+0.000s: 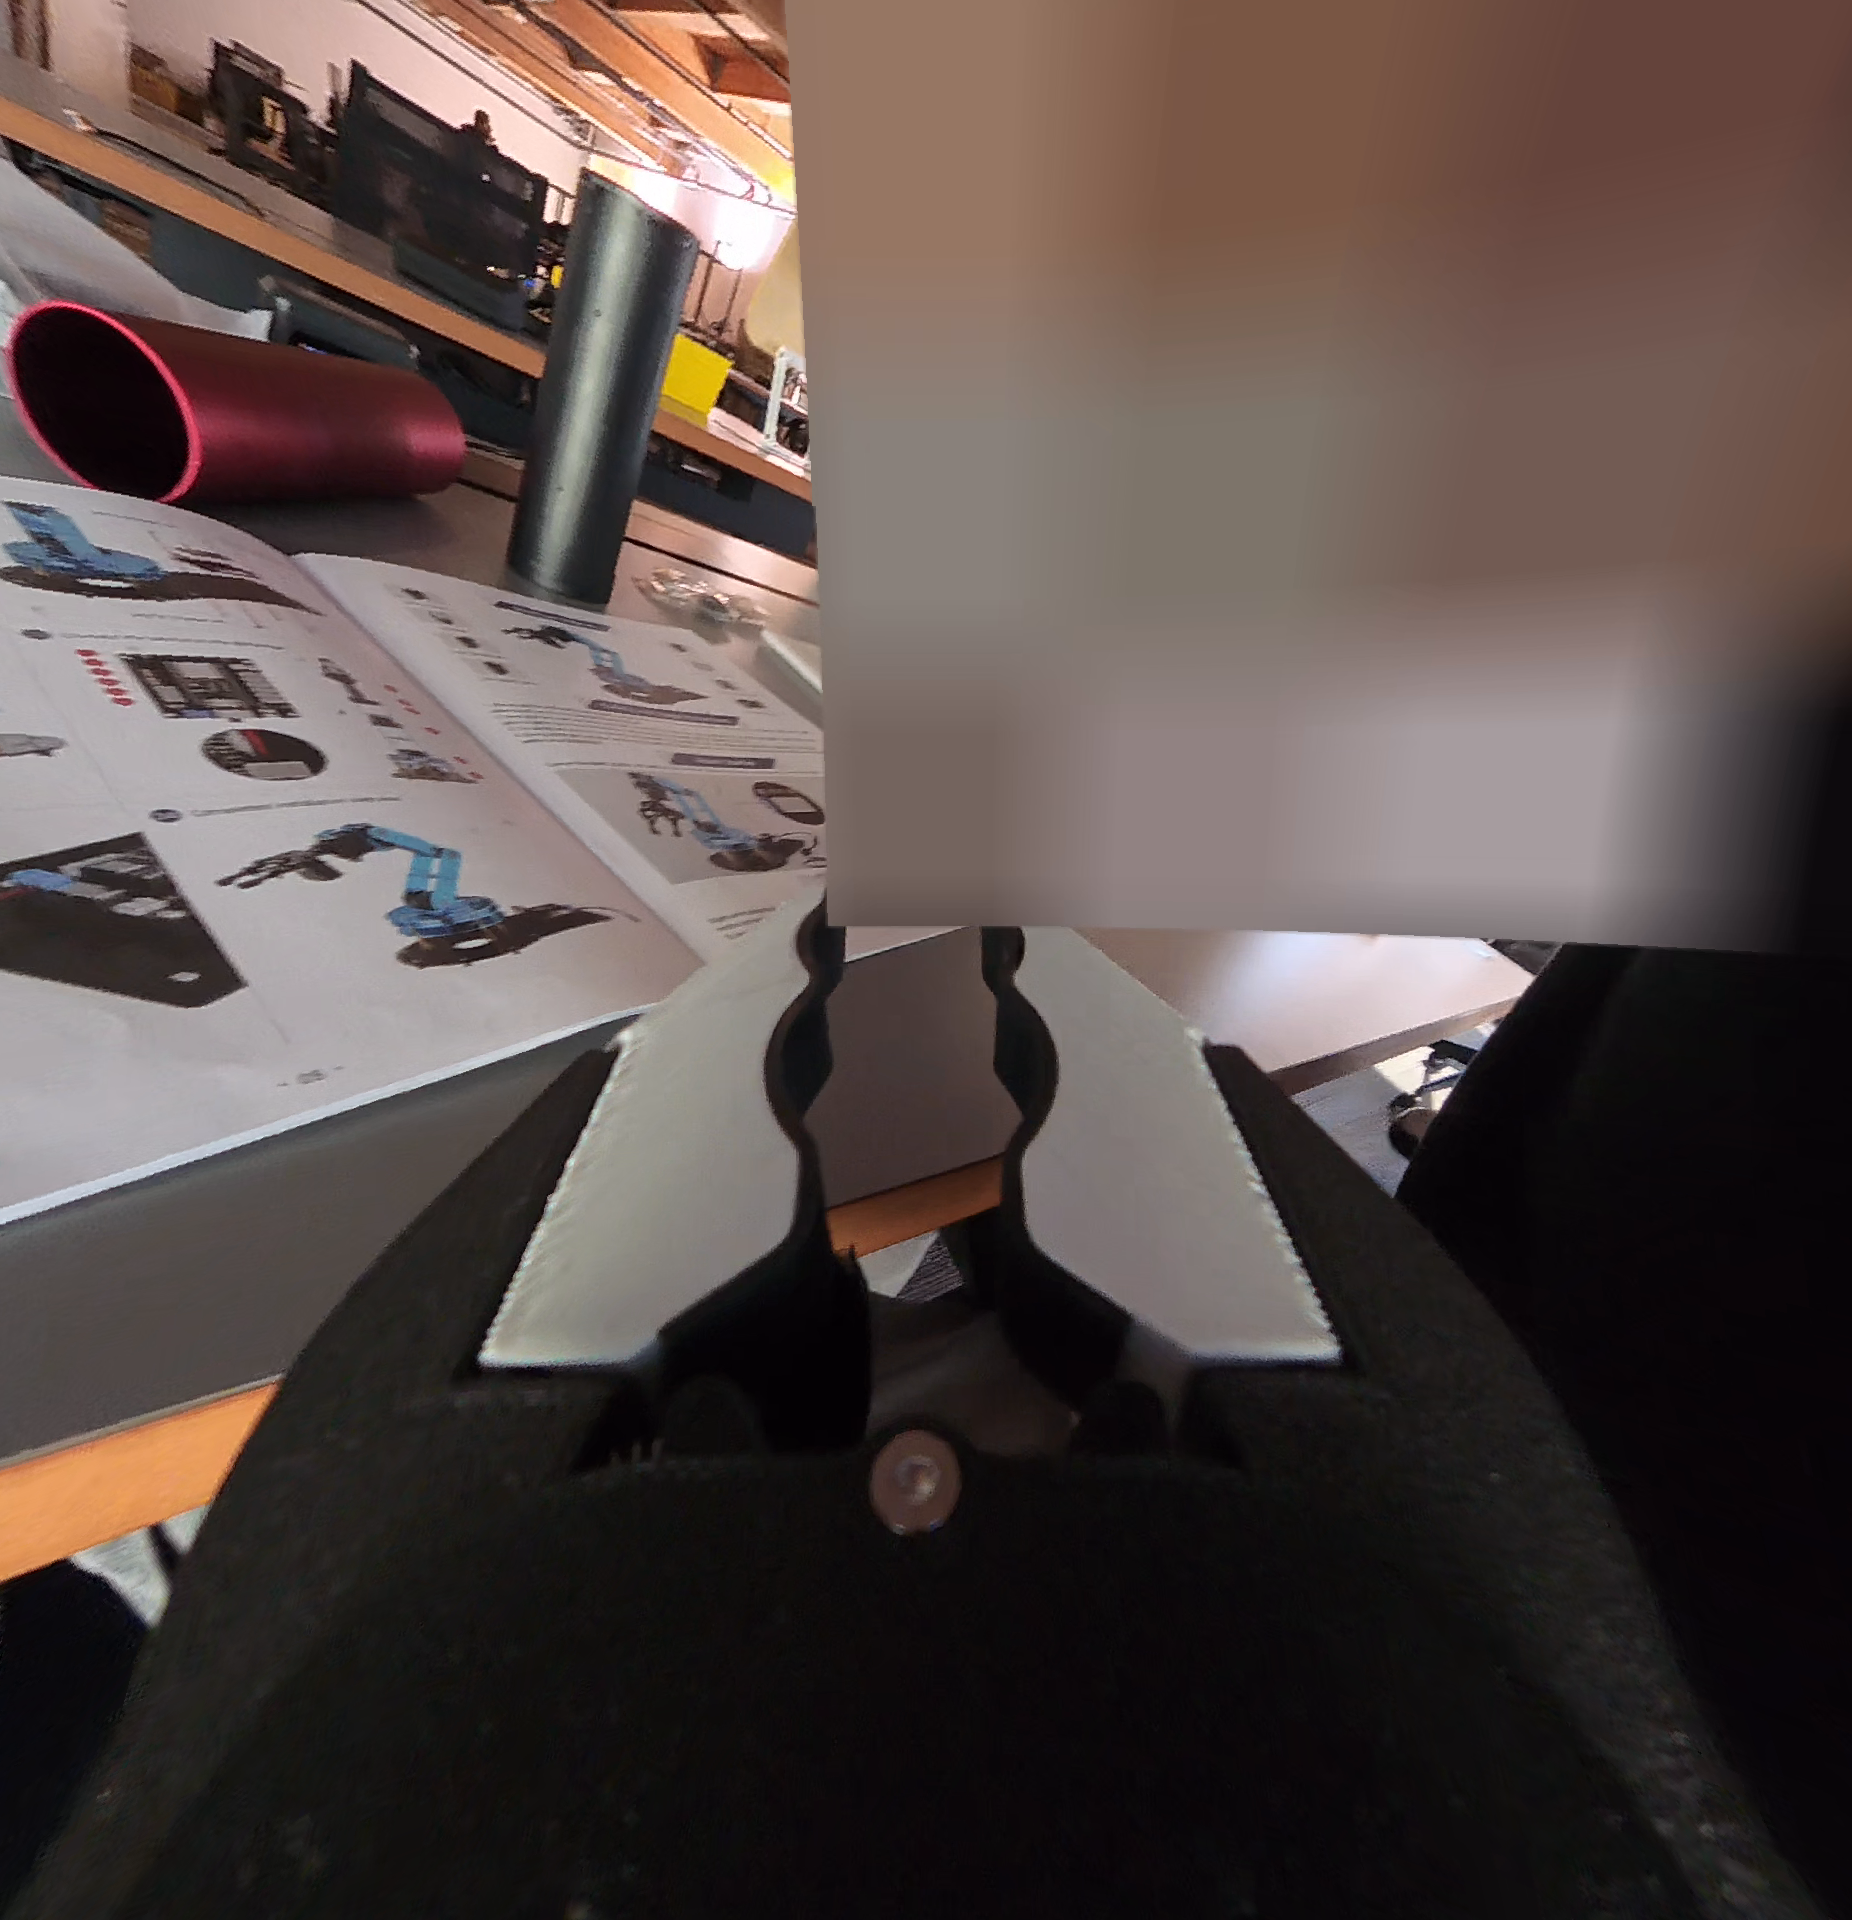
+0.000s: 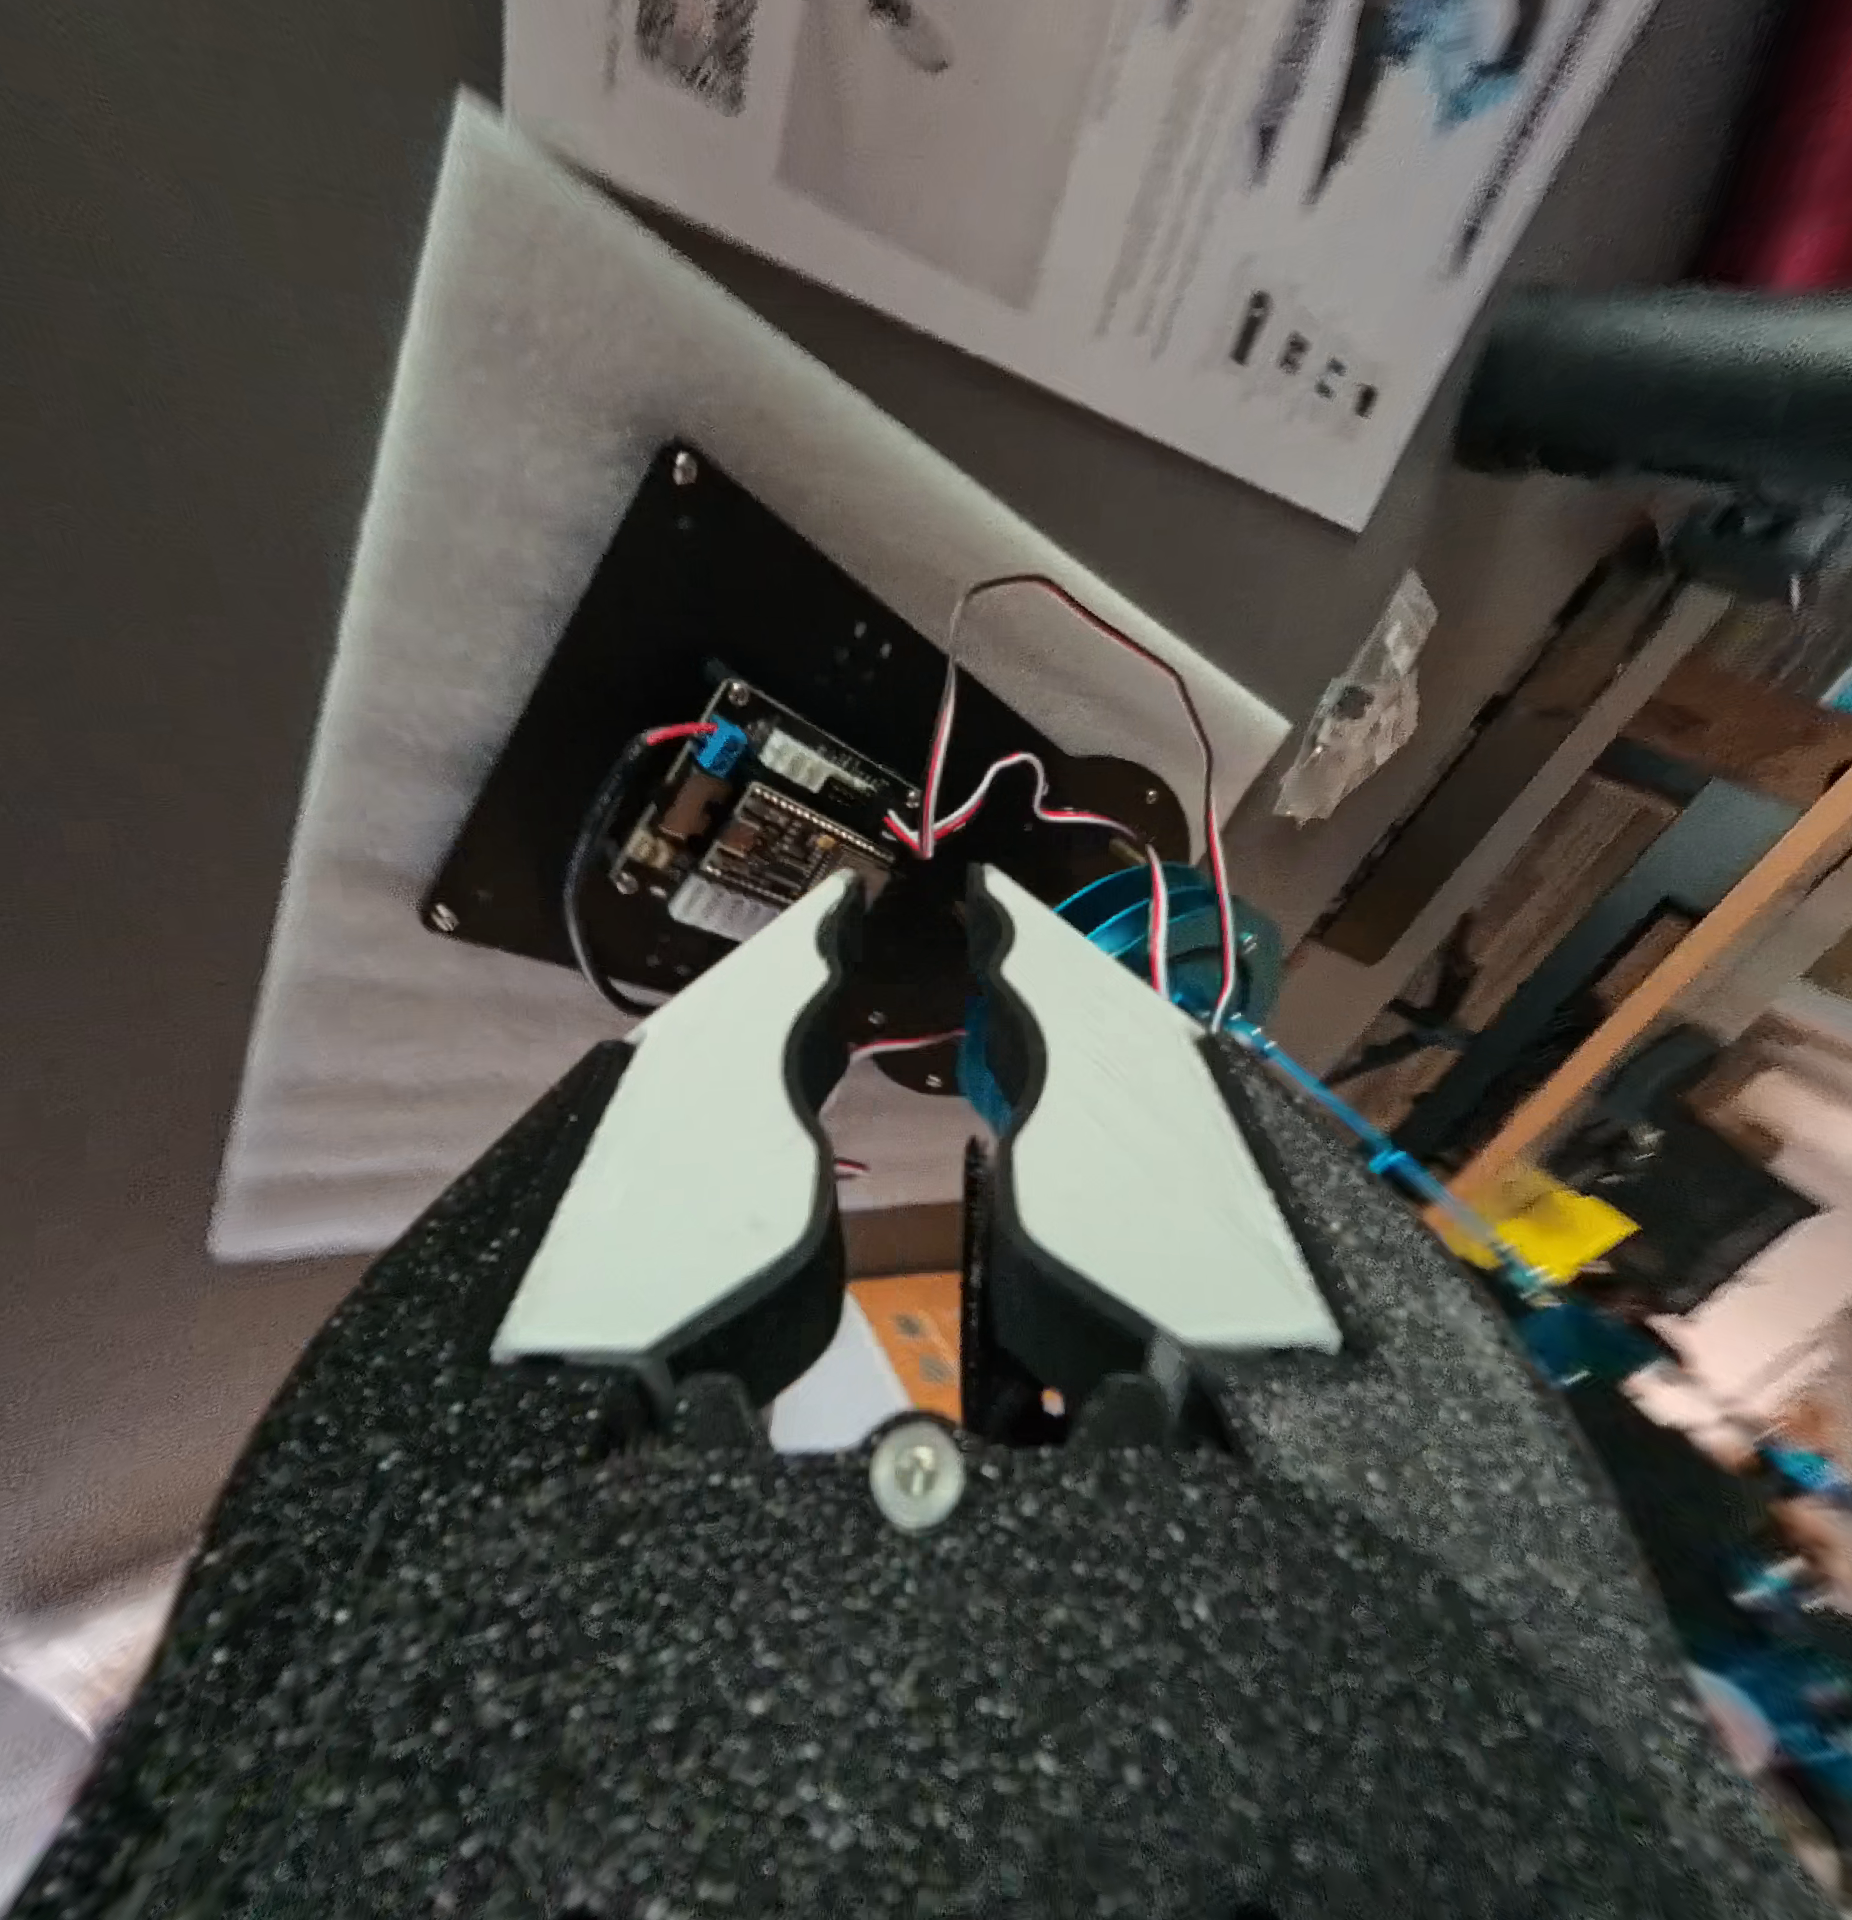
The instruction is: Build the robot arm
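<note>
Left gripper (image 1: pixel 911 935), wavy-edged white fingers spread and empty, above the grey table (image 1: pixel 122 1320) edge beside an open illustrated booklet (image 1: pixel 278 831), a lying red tube (image 1: pixel 236 416) and an upright dark cylinder (image 1: pixel 600 395). Right gripper (image 2: pixel 911 883), fingers spread and empty, over a black plate (image 2: pixel 693 623) carrying a circuit board (image 2: pixel 756 821), looping wires (image 2: pixel 1088 613) and a blue metal ring (image 2: pixel 1119 914) on white foam (image 2: pixel 465 623).

Workshop — benches (image 1: pixel 402 301), circuit board (image 2: pixel 756 821), manual (image 1: pixel 278 790).

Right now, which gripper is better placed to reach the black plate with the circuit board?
Right, probably. The right gripper points straight at the black plate on white foam, fingertips open near its circuit board. The left gripper faces the table edge beside a booklet.
</note>
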The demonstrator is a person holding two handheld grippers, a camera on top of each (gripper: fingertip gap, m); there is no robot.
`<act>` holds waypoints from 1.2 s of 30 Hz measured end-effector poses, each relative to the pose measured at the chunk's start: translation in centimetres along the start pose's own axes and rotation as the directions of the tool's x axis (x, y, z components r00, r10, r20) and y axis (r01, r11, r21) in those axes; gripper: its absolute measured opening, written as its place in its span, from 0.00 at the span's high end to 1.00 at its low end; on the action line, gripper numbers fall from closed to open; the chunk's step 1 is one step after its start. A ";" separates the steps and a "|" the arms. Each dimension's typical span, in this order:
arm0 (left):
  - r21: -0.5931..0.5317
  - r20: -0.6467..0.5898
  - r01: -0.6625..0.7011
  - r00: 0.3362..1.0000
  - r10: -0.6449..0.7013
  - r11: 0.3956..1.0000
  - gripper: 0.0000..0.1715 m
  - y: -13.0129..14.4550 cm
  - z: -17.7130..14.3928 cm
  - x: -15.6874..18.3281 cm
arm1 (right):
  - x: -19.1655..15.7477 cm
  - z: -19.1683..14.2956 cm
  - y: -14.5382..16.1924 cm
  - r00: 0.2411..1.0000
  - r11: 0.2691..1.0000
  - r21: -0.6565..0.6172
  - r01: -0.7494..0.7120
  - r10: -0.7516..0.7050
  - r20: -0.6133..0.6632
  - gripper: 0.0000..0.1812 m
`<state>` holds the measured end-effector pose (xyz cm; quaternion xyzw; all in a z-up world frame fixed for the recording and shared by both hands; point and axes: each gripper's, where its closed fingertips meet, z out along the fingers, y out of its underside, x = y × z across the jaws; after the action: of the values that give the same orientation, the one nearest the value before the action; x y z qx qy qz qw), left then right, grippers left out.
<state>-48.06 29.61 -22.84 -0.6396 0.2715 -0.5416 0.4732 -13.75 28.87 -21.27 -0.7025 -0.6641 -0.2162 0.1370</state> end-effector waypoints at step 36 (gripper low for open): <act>-0.218 0.261 -0.283 0.905 0.335 0.934 0.87 -6.1 4.5 0.2 | 8.2 -4.7 14.5 0.287 -0.054 0.818 -0.572 0.922 0.261 0.79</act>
<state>-44.71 33.32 -17.09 -0.7007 0.3428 -0.3323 0.5301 0.24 32.61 -11.81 -0.7356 -0.1134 0.1018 0.6601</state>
